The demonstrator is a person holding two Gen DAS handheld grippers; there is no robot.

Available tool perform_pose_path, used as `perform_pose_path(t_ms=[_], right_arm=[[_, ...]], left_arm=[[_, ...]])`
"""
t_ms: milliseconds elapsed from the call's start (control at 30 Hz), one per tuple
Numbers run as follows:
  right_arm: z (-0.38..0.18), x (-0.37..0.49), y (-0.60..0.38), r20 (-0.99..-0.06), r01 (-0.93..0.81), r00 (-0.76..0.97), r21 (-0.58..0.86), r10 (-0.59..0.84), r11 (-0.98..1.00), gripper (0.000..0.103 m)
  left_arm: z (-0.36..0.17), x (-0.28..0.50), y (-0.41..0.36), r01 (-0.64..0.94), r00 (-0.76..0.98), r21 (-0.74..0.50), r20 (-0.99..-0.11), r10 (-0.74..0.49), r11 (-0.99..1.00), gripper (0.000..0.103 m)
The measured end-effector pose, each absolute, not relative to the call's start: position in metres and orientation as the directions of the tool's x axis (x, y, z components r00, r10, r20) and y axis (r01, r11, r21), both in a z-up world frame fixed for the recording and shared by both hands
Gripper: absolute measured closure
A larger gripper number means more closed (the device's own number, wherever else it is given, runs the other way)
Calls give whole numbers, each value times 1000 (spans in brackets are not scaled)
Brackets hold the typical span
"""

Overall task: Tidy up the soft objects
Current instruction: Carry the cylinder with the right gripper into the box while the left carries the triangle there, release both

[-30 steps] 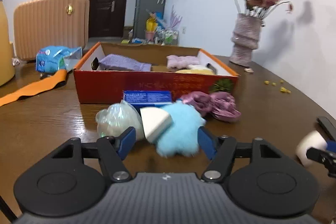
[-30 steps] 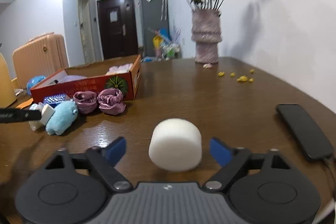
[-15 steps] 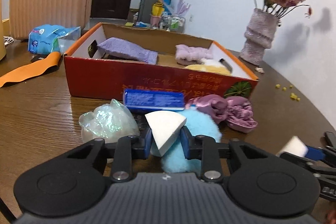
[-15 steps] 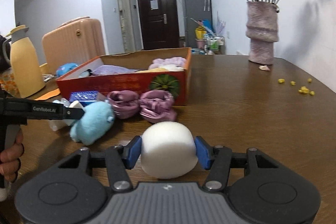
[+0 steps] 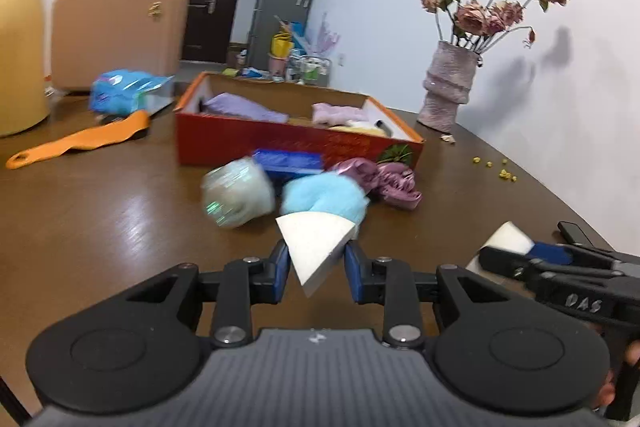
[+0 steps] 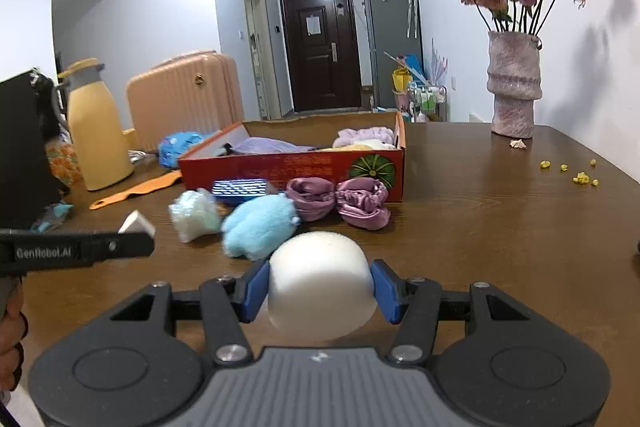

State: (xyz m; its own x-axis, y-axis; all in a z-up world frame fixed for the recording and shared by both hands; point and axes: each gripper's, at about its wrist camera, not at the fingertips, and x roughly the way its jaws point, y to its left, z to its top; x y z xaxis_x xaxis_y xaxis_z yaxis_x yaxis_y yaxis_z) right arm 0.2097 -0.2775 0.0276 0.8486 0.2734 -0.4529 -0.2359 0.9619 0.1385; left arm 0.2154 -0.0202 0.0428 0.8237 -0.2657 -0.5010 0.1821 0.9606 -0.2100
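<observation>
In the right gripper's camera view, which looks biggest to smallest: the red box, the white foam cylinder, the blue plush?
1. red box
2. white foam cylinder, though it is nearest the camera, so unsure
3. blue plush

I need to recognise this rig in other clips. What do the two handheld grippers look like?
Both match: the left gripper and right gripper have black linkage arms with silver pivot screws, blue pads on the fingers, round black discs either side and a ribbed grey body. White lettering marks their sides. No cables or sleeves show.

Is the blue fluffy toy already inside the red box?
No, the blue fluffy toy lies on the table in front of the red box.
</observation>
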Motion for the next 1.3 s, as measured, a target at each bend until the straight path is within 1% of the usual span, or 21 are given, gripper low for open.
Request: perform_pose_path(t_ms=[333, 500, 633, 733, 833, 933, 1000, 1100, 1167, 1300], right_arm=[[38, 156, -260, -430, -262, 857, 113, 284, 959, 48], [41, 152, -255, -428, -270, 857, 99, 285, 958, 48], [47, 165, -251, -425, -280, 859, 77, 285, 957, 48], [56, 185, -247, -418, -298, 859, 59, 295, 953, 48], [72, 218, -243, -398, -324, 863, 40, 313, 945, 48], [89, 265, -240, -375, -353, 860, 52, 346, 934, 48], [98, 307, -238, -374, -368, 851, 78, 369, 927, 48], [102, 381, -235, -407, -358, 833, 120, 374, 926, 48], [98, 430, -232, -438, -331, 829, 121, 349, 936, 48], [77, 520, -226, -545, -276, 788, 105, 287, 955, 48]], left_arm=[[49, 162, 21, 119, 861, -250, -456, -225, 961, 73], [50, 160, 24, 119, 867, -254, -445, -225, 960, 73], [57, 176, 26, 128, 878, -234, -425, -220, 964, 73], [71, 205, 28, 146, 889, -221, -398, -225, 964, 73], [87, 248, 37, 182, 880, -261, -387, -276, 948, 73], [102, 299, 42, 192, 886, -246, -373, -276, 950, 72], [109, 340, 43, 196, 879, -238, -388, -278, 951, 71], [109, 409, 39, 183, 860, -206, -440, -258, 961, 71], [102, 450, 33, 170, 849, -174, -473, -234, 970, 71], [75, 516, 26, 141, 816, -91, -553, -168, 986, 70]])
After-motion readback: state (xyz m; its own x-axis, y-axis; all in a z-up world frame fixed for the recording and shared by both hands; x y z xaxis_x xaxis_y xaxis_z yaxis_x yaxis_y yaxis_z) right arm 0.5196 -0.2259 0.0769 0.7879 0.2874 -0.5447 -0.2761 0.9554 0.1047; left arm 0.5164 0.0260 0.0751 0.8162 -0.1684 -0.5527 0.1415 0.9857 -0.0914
